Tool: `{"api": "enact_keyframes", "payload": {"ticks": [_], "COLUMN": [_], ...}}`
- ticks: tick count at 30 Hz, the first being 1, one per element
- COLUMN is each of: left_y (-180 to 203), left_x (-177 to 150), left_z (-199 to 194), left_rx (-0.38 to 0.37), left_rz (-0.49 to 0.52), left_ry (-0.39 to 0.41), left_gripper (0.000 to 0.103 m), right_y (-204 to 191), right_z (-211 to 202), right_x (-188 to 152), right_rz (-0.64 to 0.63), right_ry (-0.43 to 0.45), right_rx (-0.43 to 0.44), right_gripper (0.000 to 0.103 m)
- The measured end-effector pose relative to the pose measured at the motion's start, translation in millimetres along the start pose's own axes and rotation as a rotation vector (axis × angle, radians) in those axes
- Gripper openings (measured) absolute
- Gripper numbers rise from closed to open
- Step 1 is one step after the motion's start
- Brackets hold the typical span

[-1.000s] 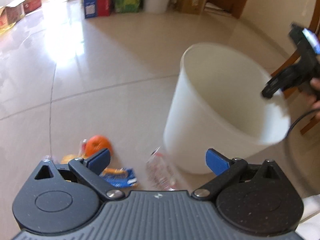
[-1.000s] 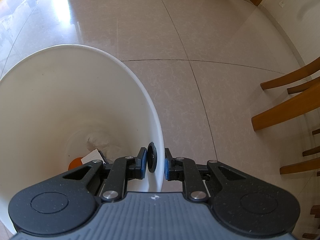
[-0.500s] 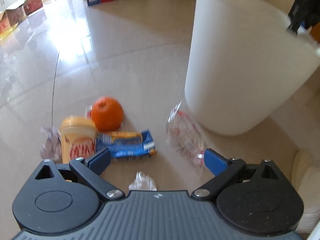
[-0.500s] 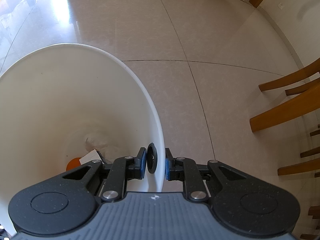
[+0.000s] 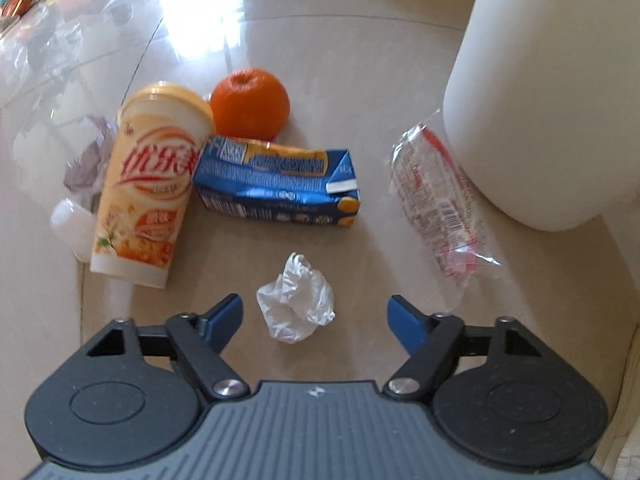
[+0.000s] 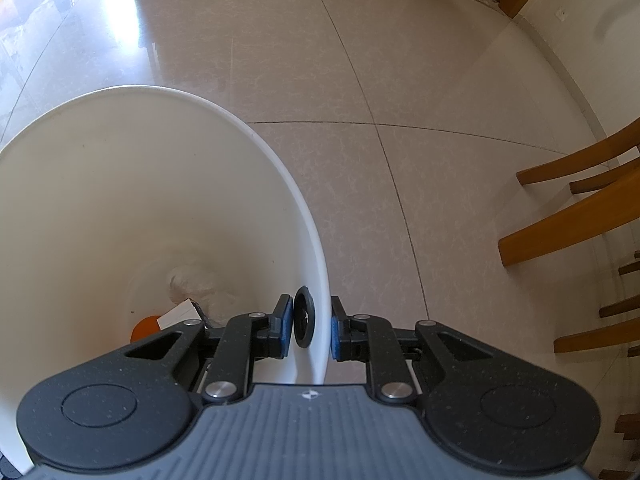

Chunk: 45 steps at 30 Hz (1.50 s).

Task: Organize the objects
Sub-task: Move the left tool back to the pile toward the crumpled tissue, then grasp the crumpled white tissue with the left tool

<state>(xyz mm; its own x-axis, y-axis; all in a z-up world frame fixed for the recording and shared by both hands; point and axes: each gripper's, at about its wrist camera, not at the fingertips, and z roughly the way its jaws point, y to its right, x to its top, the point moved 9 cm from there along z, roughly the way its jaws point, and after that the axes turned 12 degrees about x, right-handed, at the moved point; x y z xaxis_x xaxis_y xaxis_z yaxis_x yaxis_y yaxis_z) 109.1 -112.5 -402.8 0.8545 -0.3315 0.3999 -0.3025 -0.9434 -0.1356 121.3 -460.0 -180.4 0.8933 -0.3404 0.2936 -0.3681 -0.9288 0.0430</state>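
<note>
The white bin (image 5: pixel 556 92) is cut off at the top in the left view; only the right view shows its inside, where something orange (image 6: pixel 145 327) and pale scraps lie half hidden. The right gripper (image 6: pixel 310 326) pinches the bin's wall. The left gripper (image 5: pixel 315 314) is spread wide above a crumpled wrapper (image 5: pixel 296 309) on the floor (the carton (image 5: pixel 276 182), cup (image 5: pixel 150 184) and orange (image 5: pixel 250 104) lie beyond).

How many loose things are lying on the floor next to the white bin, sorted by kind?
Fruit: 1, the orange
Drink containers: 2, the yellow cup and the blue carton
Clear wrappers: 1, the plastic packet
Crumpled scraps: 2, the white wad and the grey wad
Small white plastic pieces: 1, the white piece
Total: 7
</note>
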Motion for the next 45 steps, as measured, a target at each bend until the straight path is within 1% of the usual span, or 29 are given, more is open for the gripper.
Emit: {"api": "enact_keyframes", "payload": {"ticks": [3,8,13,17,20,23,29,33,38,41,45], "left_y": [-2.3,-9.3,-8.6,-7.6,-6.8,-7.3,-6.3,-9.5,-11.6,-13.7,-15.6], "left_x": [-1.2,-4.6,-9.3,-8.9,-8.1,-7.5,-2.5,3.5,8.3,7.5,6.3], "left_z": [11.6,24.9,31.7,31.1,30.7,29.1,27.3,22.9,17.8,19.4,25.3], "left_rx": [0.012,0.033,0.054,0.056,0.064,0.063,0.074,0.061,0.054,0.049,0.064], "left_rz": [-0.036,-0.097,-0.101,-0.111,-0.096,-0.099,-0.075,-0.089,-0.063,-0.065,-0.053], "left_ry": [-0.015,-0.042,-0.061,-0.055,-0.053,-0.058,-0.052,-0.050,-0.039,-0.046,-0.054], "left_gripper": [0.067,0.065,0.057,0.053,0.045,0.040,0.038,0.035,0.033,0.033,0.033], "right_y": [-1.7,-3.0,-4.3,-3.0,-2.1,-1.2,-3.3,-4.8,-5.2,-5.3,-5.3], "right_z": [0.3,0.7,1.1,1.4,1.3,1.5,3.8,4.8,4.8,4.8,4.9], "right_x": [-0.3,-0.4,-0.1,2.1,3.0,3.9,2.8,3.4,3.8,3.7,3.8], "right_rz": [-0.002,-0.003,-0.003,0.002,0.005,0.007,0.000,0.006,0.004,0.004,0.005], "right_ry": [0.000,-0.002,-0.005,-0.009,-0.011,-0.015,-0.016,-0.017,-0.016,-0.016,-0.016], "right_rx": [-0.004,-0.006,-0.007,-0.005,-0.004,-0.005,-0.016,-0.018,-0.019,-0.018,-0.018], "right_gripper": [0.022,0.022,0.022,0.022,0.022,0.022,0.022,0.022,0.022,0.022,0.022]}}
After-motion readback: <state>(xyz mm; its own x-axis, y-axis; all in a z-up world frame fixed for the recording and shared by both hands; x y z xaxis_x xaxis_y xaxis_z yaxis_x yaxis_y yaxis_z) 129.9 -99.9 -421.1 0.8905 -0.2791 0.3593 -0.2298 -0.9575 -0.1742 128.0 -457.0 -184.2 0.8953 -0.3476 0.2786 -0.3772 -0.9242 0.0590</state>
